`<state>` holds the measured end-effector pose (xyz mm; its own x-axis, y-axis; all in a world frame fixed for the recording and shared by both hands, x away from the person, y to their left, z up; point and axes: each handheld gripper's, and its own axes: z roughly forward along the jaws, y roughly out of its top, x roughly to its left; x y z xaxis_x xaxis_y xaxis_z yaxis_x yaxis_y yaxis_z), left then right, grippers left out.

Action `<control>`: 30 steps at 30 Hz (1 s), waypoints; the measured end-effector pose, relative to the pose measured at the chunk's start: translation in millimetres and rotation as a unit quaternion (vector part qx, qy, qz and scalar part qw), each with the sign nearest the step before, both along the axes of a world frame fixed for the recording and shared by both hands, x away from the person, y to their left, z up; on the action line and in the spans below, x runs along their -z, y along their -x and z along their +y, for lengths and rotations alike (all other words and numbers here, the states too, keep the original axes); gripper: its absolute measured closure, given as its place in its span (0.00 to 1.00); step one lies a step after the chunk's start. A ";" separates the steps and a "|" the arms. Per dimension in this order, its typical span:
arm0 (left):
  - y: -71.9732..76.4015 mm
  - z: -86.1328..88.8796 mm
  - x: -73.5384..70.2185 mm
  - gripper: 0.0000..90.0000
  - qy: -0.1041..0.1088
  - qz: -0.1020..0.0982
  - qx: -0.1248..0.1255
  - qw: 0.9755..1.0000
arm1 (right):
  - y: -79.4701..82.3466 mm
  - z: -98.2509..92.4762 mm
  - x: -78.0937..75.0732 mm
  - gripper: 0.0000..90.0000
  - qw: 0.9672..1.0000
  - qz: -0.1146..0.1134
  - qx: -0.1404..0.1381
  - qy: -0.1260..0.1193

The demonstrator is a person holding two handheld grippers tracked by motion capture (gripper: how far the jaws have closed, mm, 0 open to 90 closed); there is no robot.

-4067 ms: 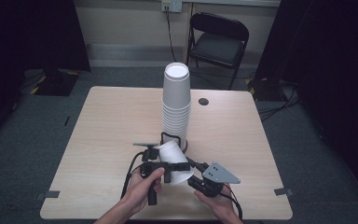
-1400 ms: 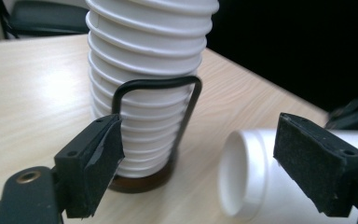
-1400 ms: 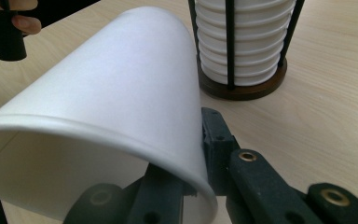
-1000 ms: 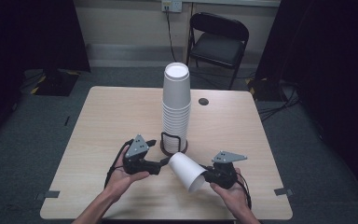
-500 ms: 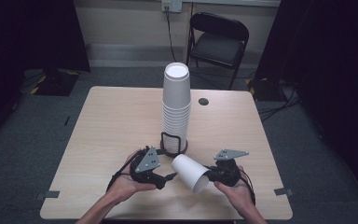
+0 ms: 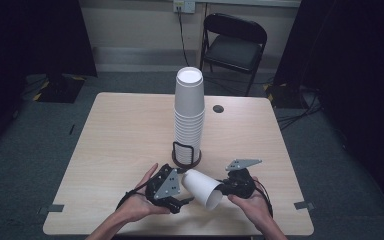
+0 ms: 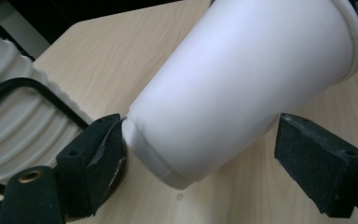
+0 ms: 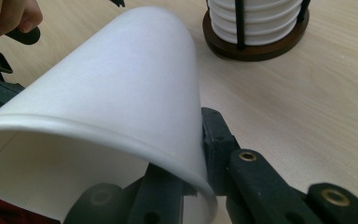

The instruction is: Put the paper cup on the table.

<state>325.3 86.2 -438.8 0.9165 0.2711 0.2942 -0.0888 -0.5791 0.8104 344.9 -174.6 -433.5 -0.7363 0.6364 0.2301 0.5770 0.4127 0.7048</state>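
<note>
Right gripper [image 8: 186, 186] pinches the white paper cup [image 8: 121, 107] by its rim wall, one jaw inside, one outside; the cup stack [image 8: 256, 18] stands beyond on the table [image 8: 307, 116].

Both grippers are black: the left gripper [image 6: 172, 192] and right gripper [image 6: 230, 187] each carry a grey three-cornered plate with small screw holes. Brass rivets dot the jaw arms, and square foam pads [image 7: 324, 170] face the jaws. Bare forearms, no sleeves; black cables loop beside each plate.
</note>
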 end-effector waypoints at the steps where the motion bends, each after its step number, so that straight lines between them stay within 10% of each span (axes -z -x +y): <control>1: 0.7 -1.4 0.6 0.18 -0.005 -0.006 0.000 1.000 | -0.1 0.7 0.1 0.96 1.000 0.001 -0.003 0.000; 30: 16.2 -30.7 8.1 0.00 -0.067 -0.069 0.045 0.994 | -2.4 15.2 0.3 0.97 0.999 0.027 -0.028 0.010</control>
<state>309.1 55.4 -447.0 0.8834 0.1402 0.4471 -0.2504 -0.6654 0.7033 347.3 -159.3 -433.8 -0.7580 0.5993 0.2576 0.5893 0.4597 0.6644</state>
